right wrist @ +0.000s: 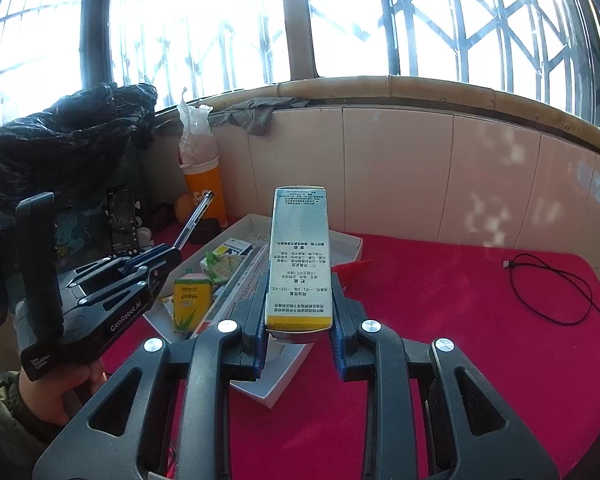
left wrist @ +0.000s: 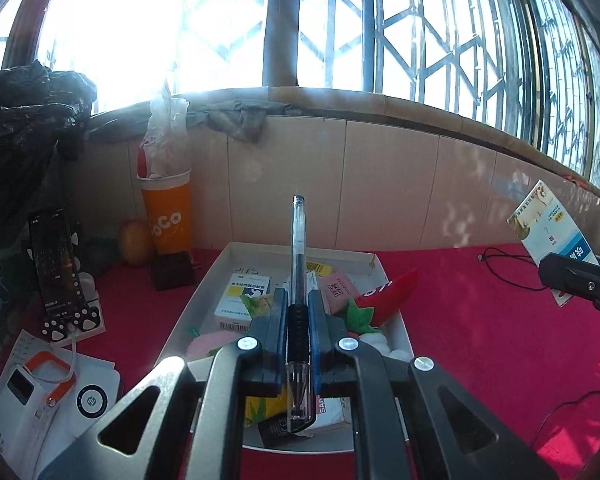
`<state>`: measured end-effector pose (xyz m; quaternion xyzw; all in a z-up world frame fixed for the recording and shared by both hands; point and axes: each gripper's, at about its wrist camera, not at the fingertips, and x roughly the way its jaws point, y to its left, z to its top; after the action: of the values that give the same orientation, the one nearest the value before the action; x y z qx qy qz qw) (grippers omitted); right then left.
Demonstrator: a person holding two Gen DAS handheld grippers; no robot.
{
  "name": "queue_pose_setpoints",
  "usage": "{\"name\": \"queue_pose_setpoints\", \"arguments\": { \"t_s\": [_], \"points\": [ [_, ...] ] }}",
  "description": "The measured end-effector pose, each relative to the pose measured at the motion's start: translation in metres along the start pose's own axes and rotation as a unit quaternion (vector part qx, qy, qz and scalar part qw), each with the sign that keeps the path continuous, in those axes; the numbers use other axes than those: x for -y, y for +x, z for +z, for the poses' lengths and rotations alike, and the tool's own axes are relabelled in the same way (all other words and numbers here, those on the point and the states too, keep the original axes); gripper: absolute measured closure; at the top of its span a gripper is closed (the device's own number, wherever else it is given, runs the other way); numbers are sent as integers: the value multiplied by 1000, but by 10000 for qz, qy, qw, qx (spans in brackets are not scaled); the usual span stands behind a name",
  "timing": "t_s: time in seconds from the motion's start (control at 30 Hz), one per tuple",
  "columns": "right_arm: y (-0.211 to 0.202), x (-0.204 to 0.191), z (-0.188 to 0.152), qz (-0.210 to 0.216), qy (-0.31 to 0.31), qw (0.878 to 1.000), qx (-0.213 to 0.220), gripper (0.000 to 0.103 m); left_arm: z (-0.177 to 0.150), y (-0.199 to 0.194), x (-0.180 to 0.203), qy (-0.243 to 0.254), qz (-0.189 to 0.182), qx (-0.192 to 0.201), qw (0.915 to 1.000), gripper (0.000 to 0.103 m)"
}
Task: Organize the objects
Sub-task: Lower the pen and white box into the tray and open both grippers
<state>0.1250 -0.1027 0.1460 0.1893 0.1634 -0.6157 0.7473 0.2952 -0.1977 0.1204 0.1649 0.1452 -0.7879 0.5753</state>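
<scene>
Right now the left gripper (left wrist: pixel 298 316) is clamped on a clear pen (left wrist: pixel 299 264), its pads pinching the black grip section so the pen points forward and up over the white tray (left wrist: pixel 300 249); the right wrist view shows the same gripper (right wrist: pixel 168 254) from the side, lifted above the tray's left edge with the pen (right wrist: pixel 196 218) angled toward the window. The right gripper (right wrist: pixel 298 312) is closed on a long medicine box (right wrist: pixel 300 256), held by its yellow-banded end with the printed face up, hanging above the tray's near right corner. In the left wrist view this box (left wrist: pixel 550 224) sits at the far right, clear of the tray. Inside the tray lie a white and yellow medicine carton (left wrist: pixel 242 300), a pink packet (left wrist: pixel 338 286) and a red chilli plush (left wrist: pixel 388 298) leaning over the right wall. An orange cup (left wrist: pixel 168 216) stands by the tiled wall, a phone (left wrist: pixel 56 264) is propped to the left, and a black cable (right wrist: pixel 548 288) lies on the red cloth (right wrist: pixel 460 340)
</scene>
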Motion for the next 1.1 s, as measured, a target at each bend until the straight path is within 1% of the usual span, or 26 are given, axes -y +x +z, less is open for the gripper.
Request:
{"name": "queue_pose_setpoints", "arguments": {
  "t_s": [0.17, 0.37, 0.6, 0.8, 1.1],
  "points": [
    [10, -12, 14, 191, 38, 9998, -13, 79, 7, -1, -8, 4, 84, 43, 10000, 95],
    [24, -25, 20, 358, 55, 9993, -90, 79, 15, 1, -18, 10, 172, 69, 9998, 95],
    [48, -28, 26, 472, 317, 9980, -286, 79, 33, 10, -33, 43, 281, 10, 9996, 95],
    [62, -31, 30, 475, 431, 9971, -404, 79, 48, 18, -40, 105, 373, -12, 9992, 95],
    [75, -36, 41, 440, 504, 9967, -461, 78, 55, 33, -33, 270, 410, -125, 9987, 95]
  ]
}}
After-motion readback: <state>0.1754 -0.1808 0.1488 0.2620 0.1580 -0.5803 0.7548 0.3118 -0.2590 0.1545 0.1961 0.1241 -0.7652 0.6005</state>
